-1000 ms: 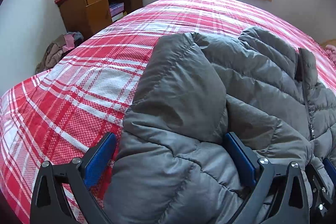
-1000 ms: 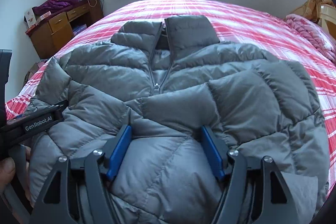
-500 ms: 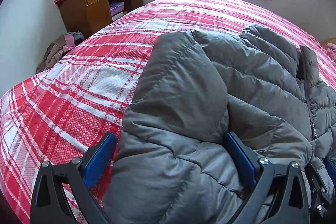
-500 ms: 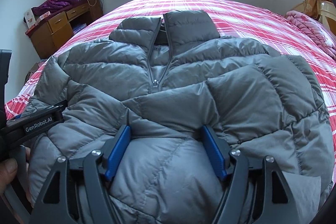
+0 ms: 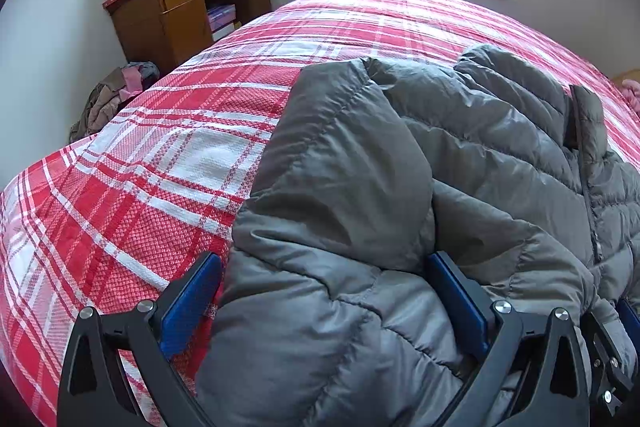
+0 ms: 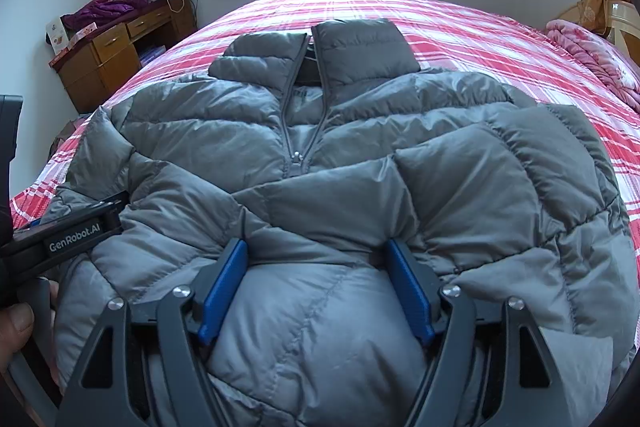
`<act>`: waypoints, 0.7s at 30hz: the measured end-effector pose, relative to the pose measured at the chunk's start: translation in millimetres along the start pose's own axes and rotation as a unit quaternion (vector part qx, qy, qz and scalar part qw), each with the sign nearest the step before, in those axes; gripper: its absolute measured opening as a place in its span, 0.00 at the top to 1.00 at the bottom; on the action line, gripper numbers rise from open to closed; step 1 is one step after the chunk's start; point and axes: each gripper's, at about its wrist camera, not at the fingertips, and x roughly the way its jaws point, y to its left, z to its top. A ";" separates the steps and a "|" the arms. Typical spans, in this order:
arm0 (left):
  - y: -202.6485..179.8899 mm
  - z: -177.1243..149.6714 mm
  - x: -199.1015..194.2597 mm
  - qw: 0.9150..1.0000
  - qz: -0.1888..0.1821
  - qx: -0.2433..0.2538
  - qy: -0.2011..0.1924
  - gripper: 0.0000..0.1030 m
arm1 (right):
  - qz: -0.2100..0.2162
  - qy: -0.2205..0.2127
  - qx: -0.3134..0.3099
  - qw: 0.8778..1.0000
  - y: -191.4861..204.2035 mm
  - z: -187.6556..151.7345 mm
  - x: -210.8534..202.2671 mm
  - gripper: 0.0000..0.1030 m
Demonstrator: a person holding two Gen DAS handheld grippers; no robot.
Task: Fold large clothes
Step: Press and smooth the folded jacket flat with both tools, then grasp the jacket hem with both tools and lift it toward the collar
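A grey puffer jacket [image 6: 360,155] lies front-up on the bed, collar towards the window, with both sleeves folded across its chest. My right gripper [image 6: 316,259] has its blue fingers [image 6: 224,283] wide apart around a thick fold at the jacket's hem. My left gripper [image 5: 324,279] has its blue fingers [image 5: 188,303] equally wide around the jacket's [image 5: 400,211] left hem edge. The left gripper's body [image 6: 76,239] shows at the left of the right wrist view. How tightly the padding is pinched is hidden.
The bed has a red and white plaid cover [image 5: 168,179]. A wooden desk [image 5: 180,15] stands by the far left wall with clothes piled on the floor [image 5: 112,99] beside it. A pink blanket [image 6: 592,55] lies at the bed's right edge.
The jacket's hem bulges higher between both pairs of fingers and the collar sits lower in the right view. Both grippers have shifted slightly forward with the hem.
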 end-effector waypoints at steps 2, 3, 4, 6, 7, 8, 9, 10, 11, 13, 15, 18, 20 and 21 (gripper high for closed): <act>2.9 2.4 -10.5 1.000 -0.001 0.009 0.014 0.01 | 0.004 0.002 -0.001 1.000 0.5 0.1 -0.1 0.21; 5.0 6.6 -21.6 1.000 -0.002 0.013 0.013 0.01 | 0.011 0.005 -0.002 1.000 0.5 0.8 -0.2 0.17; 6.2 12.0 -32.5 1.000 -0.009 0.016 0.007 0.01 | 0.023 0.009 0.000 1.000 -0.7 2.0 -2.0 0.14; 5.3 30.4 -57.4 0.999 -0.030 0.028 -0.021 0.01 | 0.042 0.024 -0.003 0.999 -3.1 6.2 -9.4 0.10; 2.5 41.0 -65.8 0.998 -0.034 0.036 -0.032 0.01 | 0.053 0.027 -0.004 0.998 -3.8 9.2 -14.2 0.10; -0.6 50.7 -70.6 0.998 -0.035 0.042 -0.039 0.01 | 0.070 0.027 -0.006 0.997 -6.1 15.5 -21.5 0.09; -6.2 63.8 -72.7 0.997 -0.042 0.047 -0.042 0.01 | 0.080 0.022 -0.010 0.996 -8.6 24.3 -28.4 0.07; -11.3 76.6 -70.5 0.997 -0.053 0.049 -0.038 0.01 | 0.080 0.014 -0.013 0.997 -12.3 34.9 -34.1 0.05; -18.7 89.8 -65.5 0.996 -0.061 0.048 -0.032 0.01 | 0.077 0.007 -0.011 0.997 -16.4 43.9 -36.8 0.02; -32.6 110.8 -53.3 0.996 -0.065 0.048 -0.026 0.01 | 0.069 0.001 0.017 0.997 -34.7 70.8 -34.6 0.01; -48.7 130.8 -36.7 0.995 -0.083 0.048 -0.007 0.01 | 0.065 0.009 0.049 0.997 -51.8 91.5 -24.6 0.00; -68.0 158.0 -4.6 0.991 -0.120 0.041 0.035 0.01 | 0.046 0.018 0.087 0.995 -79.3 123.9 -3.9 0.00; -74.1 176.4 20.3 0.991 -0.123 0.018 0.053 0.01 | 0.038 0.028 0.095 0.994 -91.2 142.5 12.0 0.00; -76.2 181.8 27.8 0.990 -0.124 0.009 0.061 0.01 | 0.033 0.032 0.098 0.994 -96.5 152.7 21.0 0.00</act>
